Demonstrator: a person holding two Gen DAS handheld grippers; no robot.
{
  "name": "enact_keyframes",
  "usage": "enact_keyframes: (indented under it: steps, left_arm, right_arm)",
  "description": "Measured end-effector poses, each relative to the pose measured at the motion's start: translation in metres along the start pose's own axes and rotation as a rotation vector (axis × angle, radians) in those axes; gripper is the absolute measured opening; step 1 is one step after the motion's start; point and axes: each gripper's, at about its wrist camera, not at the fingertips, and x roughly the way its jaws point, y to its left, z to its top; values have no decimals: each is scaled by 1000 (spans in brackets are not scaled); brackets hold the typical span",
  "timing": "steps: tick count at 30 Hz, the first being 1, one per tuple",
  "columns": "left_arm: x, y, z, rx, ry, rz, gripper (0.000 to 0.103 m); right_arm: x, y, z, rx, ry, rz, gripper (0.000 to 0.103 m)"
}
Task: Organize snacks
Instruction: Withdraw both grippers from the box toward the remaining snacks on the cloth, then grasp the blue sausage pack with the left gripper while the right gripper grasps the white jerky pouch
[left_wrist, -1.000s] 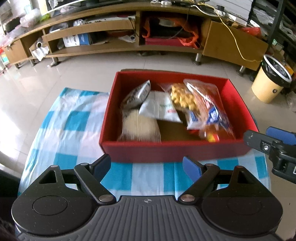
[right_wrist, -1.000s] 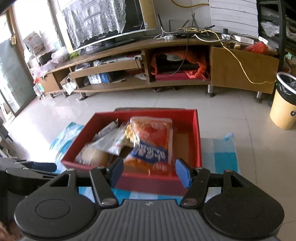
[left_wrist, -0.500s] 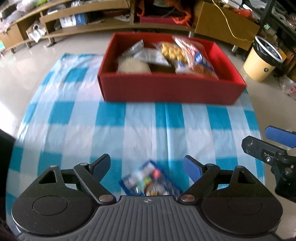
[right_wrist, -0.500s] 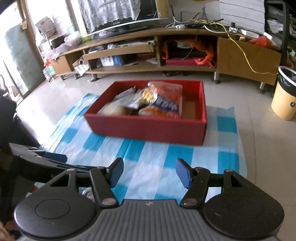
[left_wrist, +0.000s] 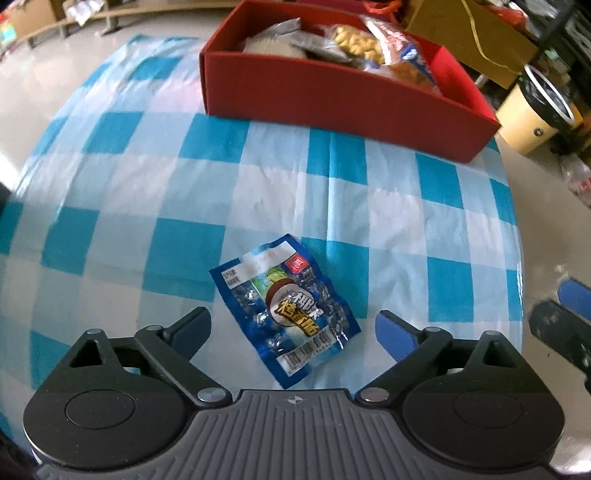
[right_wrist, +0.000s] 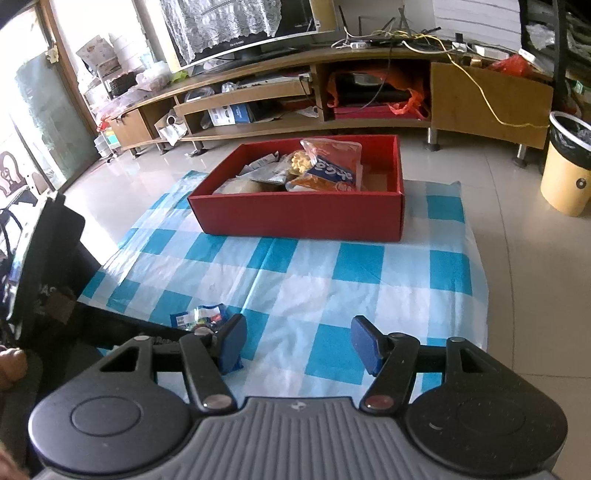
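— Where's the last one? The red box (right_wrist: 303, 218) at the far end of the checked cloth (right_wrist: 369, 280) looks nearly full already.

— Down here at the near end. A second ago the left tongs were hanging right over the box; now they've pulled back and dipped, and the blue snack packet (left_wrist: 286, 314) has come into view, lying flat on the cloth, well apart from the box.

— Is the left gripper (left_wrist: 293, 325) holding it?

— No. Its jaws stand wide, one blue pad either side of the packet, neither touching it as far as I can tell. The packet lies slantwise between them, barcode end nearest the tool.

— And the right gripper (right_wrist: 299, 345)?

— Also wide and empty. It has drawn back from the box too and hangs above bare cloth, just right of the packet (right_wrist: 201, 319), which peeks out beside its left pad. You can see its tips at the edge of the left camera (left_wrist: 569, 314) as well.

— So what does that mean for the tidying?

— I'd say the box work is done for the moment and this is the approach for the next pickup. The packet is thin and crinkly, lying flat, so the pads will likely need to come right down to the cloth to catch an edge, or they could slide over the foil or snag the cloth.
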Motion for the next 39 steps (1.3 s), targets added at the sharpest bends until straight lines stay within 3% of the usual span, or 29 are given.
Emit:
enact_keyframes:
  steps: [9, 18, 22, 26, 32, 34, 39]
  left_arm:
    - [23, -8, 2, -67, 7, 70, 94]
    - [24, 6, 0, -40, 9, 146, 91]
    - [21, 24, 0, -90, 32, 121, 92]
    - [24, 36, 3, -181, 37, 94, 100]
    - [29, 19, -2, -97, 7, 173, 96]
    - [24, 15, -5, -48, -7, 166, 87]
    - [19, 12, -12, 48, -23, 171, 82]
  right_arm:
    - [-6, -2, 0, -2, -14, 33, 59]
    - [-12, -1, 0, -12, -29, 49, 59]
    - [-10, 2, -2, -27, -16, 45, 59]
    - [-3, 4, -4, -40, 11, 36, 59]
    - [5, 6, -9, -62, 47, 35, 59]
    - [7, 8, -11, -71, 54, 34, 59]
    - [9, 5, -17, -89, 79, 32, 59]
